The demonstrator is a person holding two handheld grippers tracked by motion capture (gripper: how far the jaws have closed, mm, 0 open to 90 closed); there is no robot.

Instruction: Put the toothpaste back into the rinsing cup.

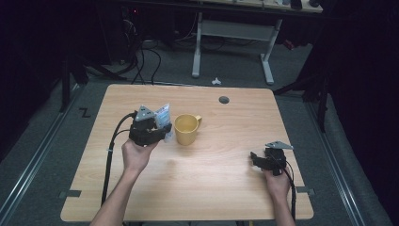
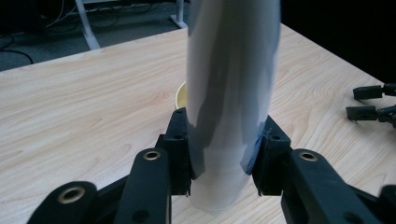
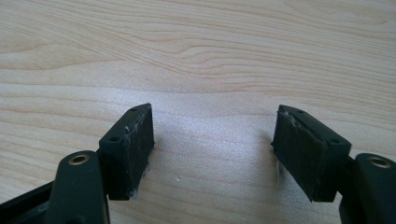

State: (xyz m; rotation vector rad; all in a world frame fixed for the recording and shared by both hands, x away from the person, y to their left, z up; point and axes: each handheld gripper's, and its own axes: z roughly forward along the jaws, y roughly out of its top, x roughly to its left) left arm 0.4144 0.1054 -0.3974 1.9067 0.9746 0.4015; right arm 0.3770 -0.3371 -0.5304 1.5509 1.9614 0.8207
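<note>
The right hand-held gripper looks down along its two black jaws at the light wood-grain worktop. The jaws stand wide apart with only bare wood between their flat, slightly scuffed pads, and their tips sit very close to the surface. The grain runs across the view in long wavy bands.

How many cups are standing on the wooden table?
1: a yellow cup with a handle stands near the middle of the light wooden table, beside the pale packet held in the left gripper.
</note>
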